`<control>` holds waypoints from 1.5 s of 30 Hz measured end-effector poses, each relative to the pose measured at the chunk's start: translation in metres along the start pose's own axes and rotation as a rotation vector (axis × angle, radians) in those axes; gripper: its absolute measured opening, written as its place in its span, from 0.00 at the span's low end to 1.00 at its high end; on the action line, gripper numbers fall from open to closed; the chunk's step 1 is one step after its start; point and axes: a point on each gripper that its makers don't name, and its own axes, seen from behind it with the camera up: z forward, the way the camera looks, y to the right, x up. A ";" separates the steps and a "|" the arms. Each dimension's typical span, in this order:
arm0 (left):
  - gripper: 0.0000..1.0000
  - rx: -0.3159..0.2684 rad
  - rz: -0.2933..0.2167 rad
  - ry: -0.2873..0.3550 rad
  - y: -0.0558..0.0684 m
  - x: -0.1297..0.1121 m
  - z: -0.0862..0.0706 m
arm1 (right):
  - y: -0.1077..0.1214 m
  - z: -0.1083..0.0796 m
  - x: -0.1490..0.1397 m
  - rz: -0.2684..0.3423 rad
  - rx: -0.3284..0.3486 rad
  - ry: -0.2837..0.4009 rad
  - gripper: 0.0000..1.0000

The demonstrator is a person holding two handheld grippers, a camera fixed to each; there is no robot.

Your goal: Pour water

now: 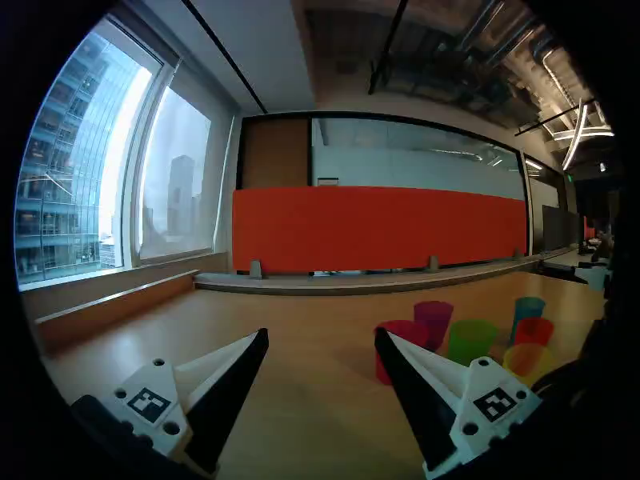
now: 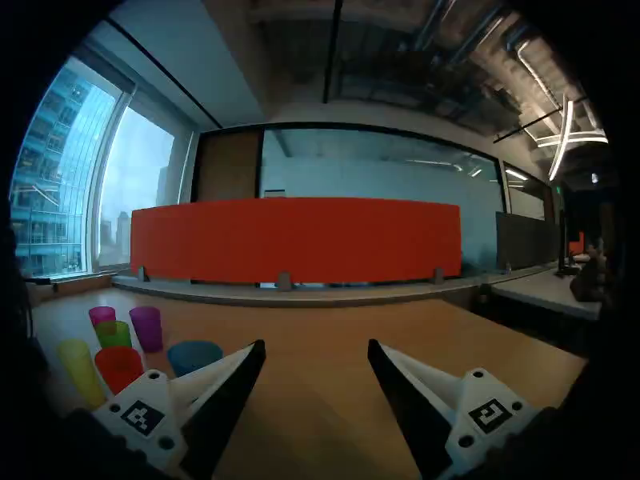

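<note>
Right now you're at the approach step, with nothing grasped and no pour begun. Your left tool (image 1: 320, 331) is spread wide with nothing between its fingers, held low over the bench (image 1: 320, 400). Your right tool (image 2: 316, 344) is spread and empty too.

The task's things are the cups, all upright on the bench in a tight cluster. In the left gripper view they sit ahead and to the right. The red cup (image 1: 404, 332) is nearest and partly hidden behind that tool's right finger. The magenta cup (image 1: 434, 314) is just behind it and the green cup (image 1: 470, 340) just beside it. The teal cup (image 1: 528, 307) and yellow cup (image 1: 526, 360) are further right. In the right gripper view the cluster sits low left, with the blue cup (image 2: 194, 354) nearest that tool's left finger and the purple cup (image 2: 146, 326) behind it.

I can't tell whether any cup holds water, so check which is the source before committing. The next move, as I see it, is to pick that cup and bring the open fingers around its wall below the rim. Then close gently, since these cups look thin and likely to flex. Neighbours stand close, so come in from the open bench side or you risk tipping one.
</note>
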 end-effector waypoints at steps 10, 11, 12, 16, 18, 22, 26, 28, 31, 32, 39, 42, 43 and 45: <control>0.99 0.000 0.000 0.000 0.000 0.001 0.000 | 0.000 0.000 0.000 0.000 0.000 0.000 0.99; 0.99 0.000 0.000 0.000 0.000 0.001 0.000 | 0.000 0.001 0.000 0.000 0.000 0.000 0.99; 0.99 0.000 0.000 0.000 0.000 0.001 0.000 | 0.000 0.001 0.000 0.000 0.000 0.000 0.99; 0.99 0.000 0.000 0.000 0.000 0.001 0.000 | 0.000 0.001 0.000 0.000 0.000 0.000 0.99; 0.99 -0.001 -0.001 0.000 0.000 0.001 0.000 | 0.000 0.001 0.000 0.000 0.000 0.000 0.99; 0.99 -0.006 0.000 0.000 0.001 0.001 -0.001 | 0.000 0.000 0.000 0.000 0.000 0.000 0.99; 0.99 -0.014 0.000 0.000 0.003 0.001 0.001 | 0.001 0.000 0.000 0.000 0.000 0.000 0.99; 0.99 -0.014 0.000 0.000 0.003 0.001 0.001 | 0.001 0.001 0.000 0.000 -0.001 0.000 0.99; 0.99 -0.015 0.000 0.000 0.003 0.001 0.001 | 0.002 0.002 0.000 0.000 -0.004 0.000 0.99; 0.99 -0.016 0.000 0.000 0.003 0.002 0.001 | 0.002 0.003 0.000 0.000 -0.005 0.000 0.99; 0.99 -0.011 0.004 -0.010 0.001 0.000 0.004 | 0.004 0.007 -0.002 -0.002 -0.007 -0.009 0.99; 0.99 -0.009 0.008 -0.011 0.000 0.005 0.006 | 0.004 0.008 -0.004 0.002 -0.004 -0.031 0.99; 0.99 -0.010 0.007 -0.008 0.000 0.008 0.006 | 0.004 0.008 -0.004 0.002 -0.002 -0.037 0.99; 0.99 -0.012 0.004 -0.001 0.001 0.015 0.007 | 0.004 0.008 -0.003 0.003 0.001 -0.049 0.99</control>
